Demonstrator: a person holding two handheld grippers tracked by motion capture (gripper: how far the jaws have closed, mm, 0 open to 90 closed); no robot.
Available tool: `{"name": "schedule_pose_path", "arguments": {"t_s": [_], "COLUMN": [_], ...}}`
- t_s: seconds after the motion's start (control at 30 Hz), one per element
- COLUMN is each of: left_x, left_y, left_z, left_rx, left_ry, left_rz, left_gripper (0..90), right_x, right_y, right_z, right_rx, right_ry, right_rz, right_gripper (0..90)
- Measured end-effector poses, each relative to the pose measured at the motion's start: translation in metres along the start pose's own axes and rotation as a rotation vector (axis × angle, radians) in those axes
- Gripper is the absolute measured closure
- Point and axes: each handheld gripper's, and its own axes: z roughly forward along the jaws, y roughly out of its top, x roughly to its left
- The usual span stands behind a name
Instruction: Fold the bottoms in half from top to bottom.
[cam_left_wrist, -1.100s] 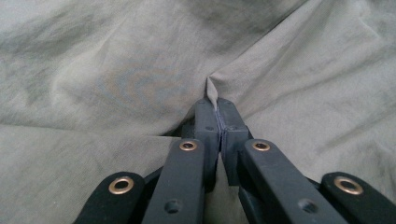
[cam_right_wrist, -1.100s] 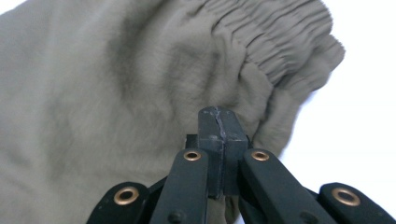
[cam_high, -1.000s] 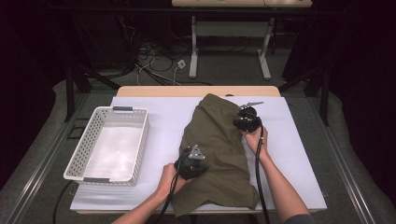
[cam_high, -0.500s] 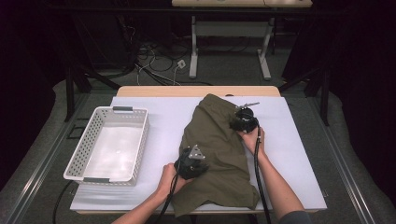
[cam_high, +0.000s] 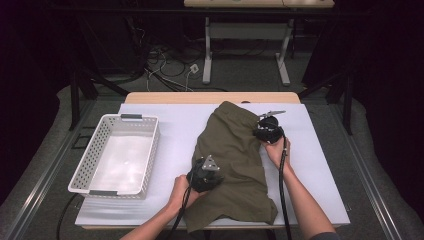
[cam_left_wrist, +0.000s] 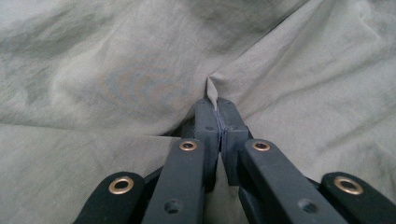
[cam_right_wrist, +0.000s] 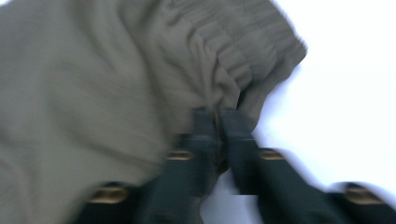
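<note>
shorts (cam_high: 230, 150) – no legible label | left claw (cam_left_wrist: 217, 108) pinches fold | right claw (cam_right_wrist: 216, 114) blurred, seemingly gripping

A white basket (cam_high: 116, 155) stands at the left of the white table (cam_high: 320, 165). Beyond the table's far edge, cables (cam_high: 165, 65) lie on the floor beside what looks like a desk frame (cam_high: 207, 50).

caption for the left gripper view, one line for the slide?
Left gripper shut on a pinched fold of the olive shorts.
</note>
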Motion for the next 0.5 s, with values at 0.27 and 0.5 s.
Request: {"name": "schedule_pose_path", "arguments": {"t_s": [0.27,0.5], "left_x": [0.0,0.0], "left_y": [0.0,0.0], "left_z": [0.0,0.0], "left_rx": [-0.002,-0.001], "left_ry": [-0.001,-0.002], "left_rz": [-0.001,-0.001], "left_gripper": [89.4,89.4], "right_x": [0.002,0.007], "right_y": [-0.004,-0.011], "right_z": [0.017,0.012], "right_rx": [0.007,-0.003], "right_ry": [-0.007,0.022], "right_rz": [0.05,0.057], "right_gripper": [74.5,89.1]}}
